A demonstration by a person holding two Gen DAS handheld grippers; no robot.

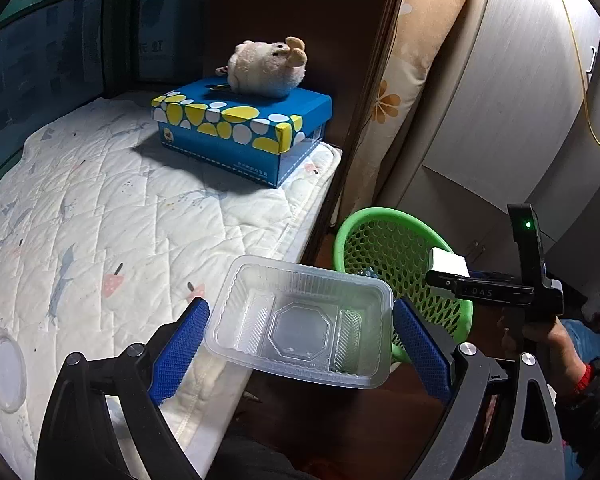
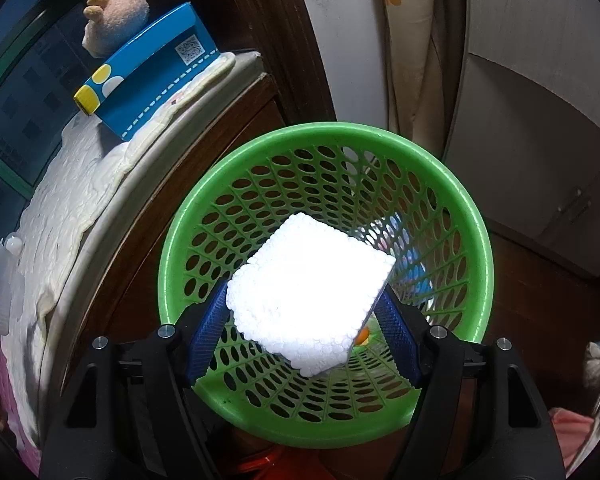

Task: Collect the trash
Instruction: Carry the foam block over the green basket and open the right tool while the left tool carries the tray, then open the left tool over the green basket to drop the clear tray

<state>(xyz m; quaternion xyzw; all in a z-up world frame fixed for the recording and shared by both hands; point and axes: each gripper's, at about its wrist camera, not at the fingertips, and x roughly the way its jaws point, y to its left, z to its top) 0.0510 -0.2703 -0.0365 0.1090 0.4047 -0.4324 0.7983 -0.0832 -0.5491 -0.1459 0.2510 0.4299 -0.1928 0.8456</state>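
Note:
My left gripper (image 1: 300,320) is shut on a clear plastic food tray (image 1: 300,320), holding it by its two short sides over the mattress edge, left of a green mesh waste basket (image 1: 380,240). My right gripper (image 2: 304,312) is shut on a white styrofoam block (image 2: 308,292) and holds it right above the open basket (image 2: 204,200). The right gripper with the block (image 1: 448,262) also shows in the left wrist view, over the basket's far rim. Some coloured items lie at the basket bottom (image 2: 416,280), partly hidden.
A quilted white mattress (image 1: 100,220) carries a blue and yellow box (image 1: 240,132) with a plush toy (image 1: 268,66) on top. A clear round lid (image 1: 6,372) lies on the mattress at the left. A wooden bed frame (image 2: 172,168) stands beside the basket. Cabinet doors (image 1: 520,100) stand behind.

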